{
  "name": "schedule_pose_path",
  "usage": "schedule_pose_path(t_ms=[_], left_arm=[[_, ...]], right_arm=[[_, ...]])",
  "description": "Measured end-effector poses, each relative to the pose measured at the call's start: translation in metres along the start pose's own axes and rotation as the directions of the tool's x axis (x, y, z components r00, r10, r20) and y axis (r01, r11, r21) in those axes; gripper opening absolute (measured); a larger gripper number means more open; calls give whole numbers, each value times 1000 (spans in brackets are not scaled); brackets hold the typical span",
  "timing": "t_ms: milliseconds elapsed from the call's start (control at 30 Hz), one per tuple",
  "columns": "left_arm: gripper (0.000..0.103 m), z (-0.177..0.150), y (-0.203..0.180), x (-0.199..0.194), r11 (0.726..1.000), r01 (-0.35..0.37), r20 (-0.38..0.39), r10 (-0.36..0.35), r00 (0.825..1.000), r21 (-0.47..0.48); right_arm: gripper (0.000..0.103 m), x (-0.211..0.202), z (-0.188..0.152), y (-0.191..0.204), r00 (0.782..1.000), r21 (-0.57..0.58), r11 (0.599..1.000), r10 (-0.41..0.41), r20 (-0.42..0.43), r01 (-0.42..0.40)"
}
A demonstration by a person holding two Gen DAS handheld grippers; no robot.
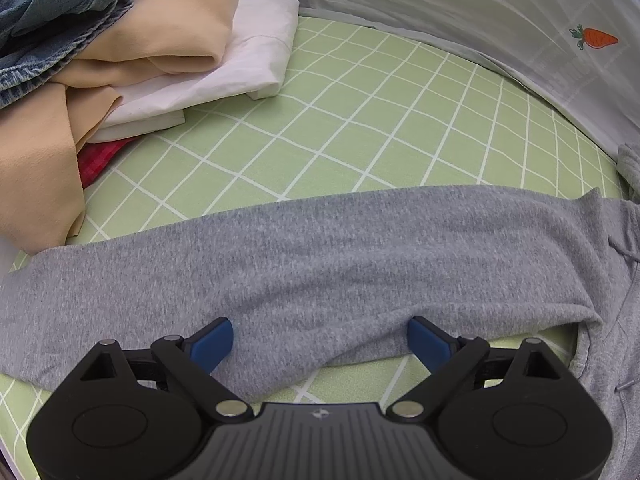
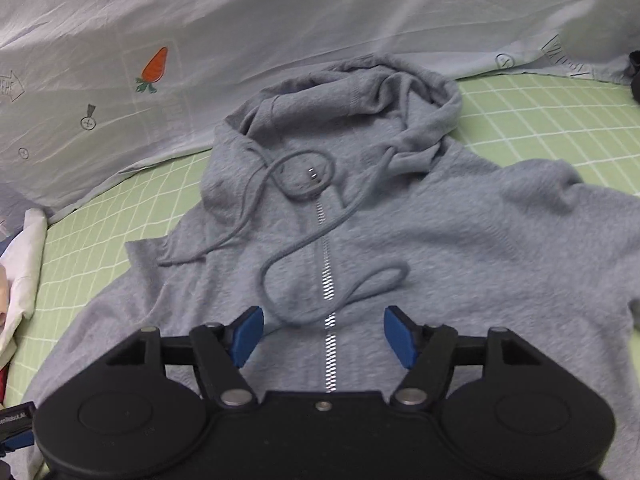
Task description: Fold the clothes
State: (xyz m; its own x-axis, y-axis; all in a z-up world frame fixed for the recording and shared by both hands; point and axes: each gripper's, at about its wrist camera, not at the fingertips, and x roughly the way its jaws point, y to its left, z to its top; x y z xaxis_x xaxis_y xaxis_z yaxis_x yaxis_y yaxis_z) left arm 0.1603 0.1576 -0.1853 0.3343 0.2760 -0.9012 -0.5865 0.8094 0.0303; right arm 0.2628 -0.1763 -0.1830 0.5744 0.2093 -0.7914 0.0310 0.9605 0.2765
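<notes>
A grey zip hoodie (image 2: 400, 240) lies face up on the green checked sheet (image 2: 540, 120), hood (image 2: 352, 96) toward the far side, with its drawstrings (image 2: 280, 276) looped over the chest. In the right wrist view my right gripper (image 2: 324, 336) hovers over the zipper (image 2: 328, 280), jaws open, nothing pinched between the blue pads (image 2: 248, 336). In the left wrist view one grey sleeve (image 1: 320, 256) stretches across the sheet. My left gripper (image 1: 320, 342) stands wide open over the sleeve's near edge, and its pads (image 1: 212, 344) straddle the cloth without pressing it.
A pile of other clothes sits at the far left: denim (image 1: 60, 20), a beige garment (image 1: 132, 52), folded white cloth (image 1: 240, 64) and a red piece (image 1: 100, 160). A pale printed sheet (image 2: 200, 40) with a carrot motif (image 2: 154, 66) rises behind the bed.
</notes>
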Motion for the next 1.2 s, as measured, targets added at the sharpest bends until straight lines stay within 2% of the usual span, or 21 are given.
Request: schedule_pose_path(t_ms=[67, 133, 200, 300, 400, 567, 633, 667, 733, 767, 800, 900, 967, 1133, 1200], left_arm=[[95, 0, 0, 0, 1000, 0, 1, 0, 1000, -1], [95, -1, 1, 0, 1000, 0, 3, 0, 1000, -3], [95, -1, 1, 0, 1000, 1, 4, -1, 1000, -4], [95, -2, 3, -1, 1000, 5, -2, -5, 1000, -1], [93, -3, 8, -6, 1000, 1, -12, -1, 1000, -1], [92, -4, 34, -26, 999, -9, 33, 10, 999, -41], [92, -4, 50, -32, 998, -19, 49, 22, 999, -60], [92, -4, 58, -35, 997, -25, 56, 29, 998, -70], [92, -5, 75, -40, 995, -39, 61, 45, 997, -89], [92, -5, 83, -41, 994, -46, 62, 52, 997, -95], [92, -6, 90, -40, 994, -53, 62, 60, 996, -98], [93, -7, 111, -39, 991, -76, 61, 83, 995, -108], [93, -6, 126, -34, 988, -100, 55, 107, 993, -121], [93, -6, 159, -21, 977, -150, 39, 157, 987, -150], [93, -6, 169, -17, 974, -169, 36, 176, 984, -149]], right_arm=[[70, 3, -5, 13, 1000, -32, 999, 13, -1, -13], [60, 5, -8, 26, 1000, -98, 995, 16, 0, -15], [14, 4, -10, 29, 1000, -134, 991, 11, -5, -12], [6, -5, -13, 25, 1000, -151, 988, 7, 5, -6], [5, -24, -12, 16, 998, -177, 983, -41, 45, 48], [5, -57, -17, -8, 975, -207, 956, -186, 122, 209], [6, -63, -23, -18, 958, -226, 932, -266, 112, 285], [8, -63, -26, -23, 949, -235, 920, -303, 82, 314], [34, -67, -35, -32, 939, -195, 919, -339, 53, 343], [56, -70, -40, -37, 935, -170, 919, -353, 40, 355], [71, -73, -47, -39, 936, -151, 924, -351, 31, 352], [85, -80, -68, -34, 940, -128, 931, -341, 21, 341], [91, -81, -79, -27, 944, -118, 937, -331, 7, 329], [94, -77, -101, -11, 943, -126, 936, -333, -22, 328], [99, -74, -108, -4, 939, -131, 932, -344, -23, 338]])
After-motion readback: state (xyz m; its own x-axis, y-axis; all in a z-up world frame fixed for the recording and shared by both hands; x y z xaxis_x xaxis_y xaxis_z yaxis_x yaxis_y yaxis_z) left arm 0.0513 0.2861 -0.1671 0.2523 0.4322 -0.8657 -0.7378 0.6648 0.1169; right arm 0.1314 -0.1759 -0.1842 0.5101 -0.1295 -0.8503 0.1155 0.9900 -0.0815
